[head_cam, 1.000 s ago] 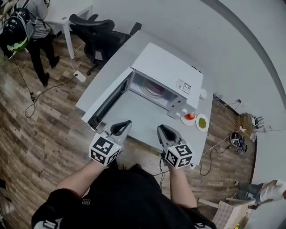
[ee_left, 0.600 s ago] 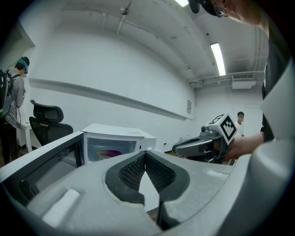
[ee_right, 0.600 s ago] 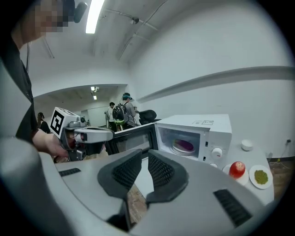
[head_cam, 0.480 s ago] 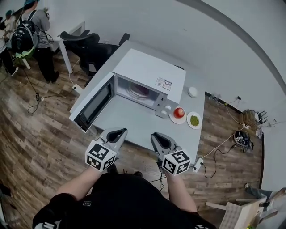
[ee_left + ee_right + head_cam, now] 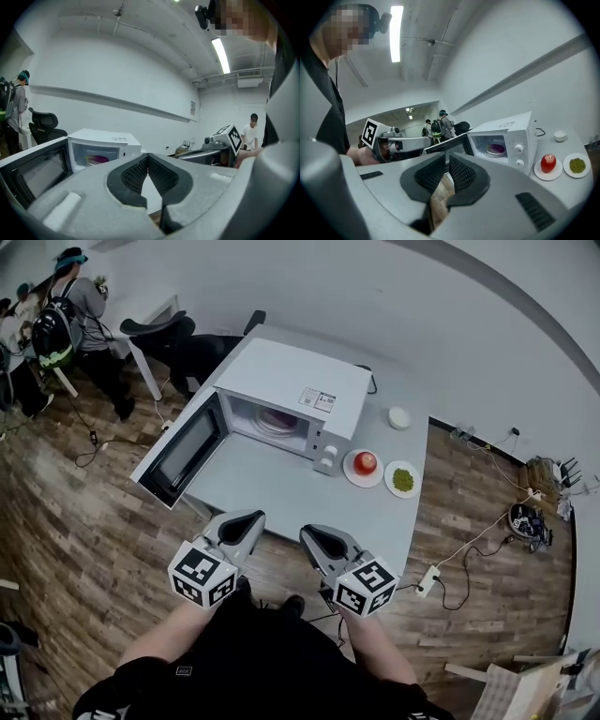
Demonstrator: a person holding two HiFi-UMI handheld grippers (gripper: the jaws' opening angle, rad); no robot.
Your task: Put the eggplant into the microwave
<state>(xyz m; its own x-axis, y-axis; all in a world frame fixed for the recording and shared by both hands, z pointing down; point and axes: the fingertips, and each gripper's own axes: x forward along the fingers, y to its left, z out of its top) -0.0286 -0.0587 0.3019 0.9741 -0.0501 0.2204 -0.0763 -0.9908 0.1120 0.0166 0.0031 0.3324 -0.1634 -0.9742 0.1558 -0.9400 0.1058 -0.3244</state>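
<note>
The white microwave (image 5: 291, 381) stands on the grey table (image 5: 272, 488) with its door (image 5: 178, 451) swung open to the left. Inside, a purple thing that looks like the eggplant (image 5: 277, 420) lies on a plate; it also shows in the left gripper view (image 5: 96, 159) and the right gripper view (image 5: 496, 149). Both grippers hang in front of the table's near edge, apart from everything. My left gripper (image 5: 246, 517) (image 5: 147, 157) is shut and empty. My right gripper (image 5: 314, 535) (image 5: 446, 158) has just been closing; a narrow slit remains between its tips, with nothing in it.
Right of the microwave sit a plate with a red fruit (image 5: 365, 463), a plate with something green (image 5: 402, 479) and a small white bowl (image 5: 399, 417). A black chair (image 5: 187, 343) and people (image 5: 70, 296) are at the far left. A power strip (image 5: 428, 579) lies on the floor.
Both grippers have drawn back from over the table's edge to in front of it. The microwave and plates now sit farther from them.
</note>
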